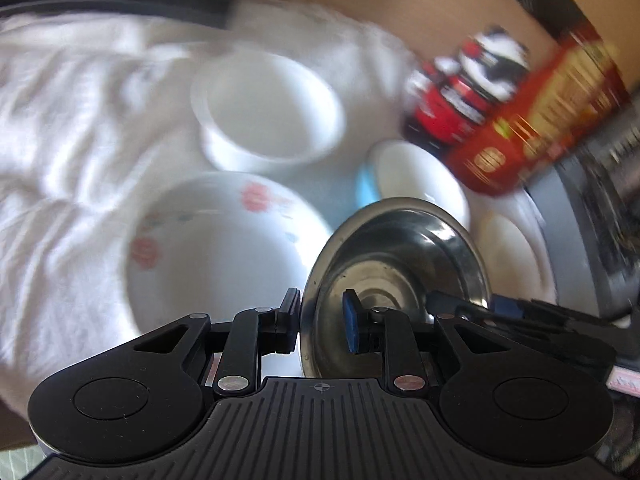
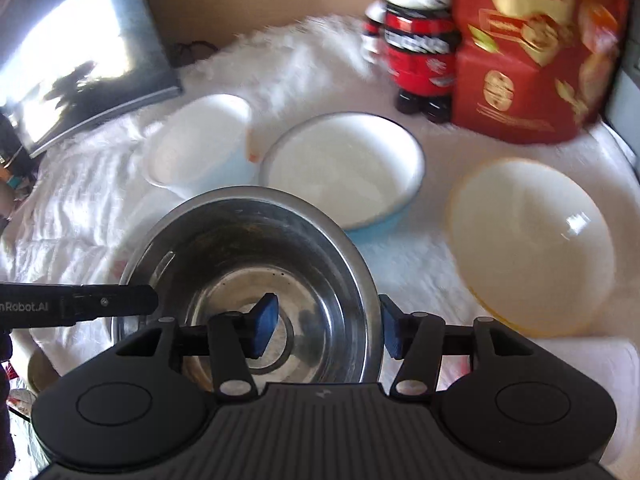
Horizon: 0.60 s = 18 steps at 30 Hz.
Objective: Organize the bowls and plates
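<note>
A steel bowl (image 1: 400,264) (image 2: 256,272) is held between both grippers. My left gripper (image 1: 320,320) straddles its left rim, one finger outside and one inside, closed on the rim. My right gripper (image 2: 328,328) straddles its right rim the same way. The left gripper's finger (image 2: 108,306) shows at the bowl's left edge in the right wrist view. A flowered white plate (image 1: 208,248) lies under and left of the bowl. A white round bowl (image 1: 268,108) (image 2: 200,144), a blue-sided white bowl (image 1: 416,176) (image 2: 344,168) and a cream plate (image 1: 516,256) (image 2: 532,244) lie around it.
A white cloth (image 1: 60,120) (image 2: 312,52) covers the table. A red and black figurine (image 1: 460,92) (image 2: 416,40) and a red gift box (image 1: 540,120) (image 2: 536,48) stand at the back right. A dark framed panel (image 2: 80,52) leans at the back left.
</note>
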Available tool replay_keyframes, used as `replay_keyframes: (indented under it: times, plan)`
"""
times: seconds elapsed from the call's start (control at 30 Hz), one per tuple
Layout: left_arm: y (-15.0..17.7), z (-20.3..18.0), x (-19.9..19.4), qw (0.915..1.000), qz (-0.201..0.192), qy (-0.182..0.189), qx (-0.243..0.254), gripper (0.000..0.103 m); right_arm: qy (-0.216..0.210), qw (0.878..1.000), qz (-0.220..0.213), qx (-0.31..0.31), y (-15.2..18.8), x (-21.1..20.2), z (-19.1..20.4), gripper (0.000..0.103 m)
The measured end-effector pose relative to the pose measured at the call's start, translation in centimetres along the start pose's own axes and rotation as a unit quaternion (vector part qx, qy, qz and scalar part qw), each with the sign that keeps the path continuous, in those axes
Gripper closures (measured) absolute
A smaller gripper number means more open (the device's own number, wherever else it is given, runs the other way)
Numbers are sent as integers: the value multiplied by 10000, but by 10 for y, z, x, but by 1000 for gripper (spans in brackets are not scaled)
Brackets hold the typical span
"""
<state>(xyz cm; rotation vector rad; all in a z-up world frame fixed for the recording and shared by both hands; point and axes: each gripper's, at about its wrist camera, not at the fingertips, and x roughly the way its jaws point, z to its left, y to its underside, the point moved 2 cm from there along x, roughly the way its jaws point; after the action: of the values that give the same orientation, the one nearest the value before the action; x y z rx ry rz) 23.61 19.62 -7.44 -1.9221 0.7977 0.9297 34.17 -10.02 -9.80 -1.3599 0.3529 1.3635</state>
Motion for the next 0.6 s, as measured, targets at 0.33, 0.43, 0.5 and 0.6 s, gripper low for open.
replay_keyframes:
  times: [0.33,0.43,0.5,0.6]
  plan:
    - [-15,55,3,9937,-270,-957,-520,78,-423,9955,273,-801,-25,57,81,47]
    - [-17,64,4,9926,-257,-1039,-569,78,-416,9938,410,-945,-28,76,94,46]
    - [-17,68,5,9922,-246,-1076,-581,78,-450,9928,524,-975,-27,85,98,46]
    - [-16,72,8,9914,-241,-1148,-580,79,-525,9916,612,-1013,-24,95,100,46]
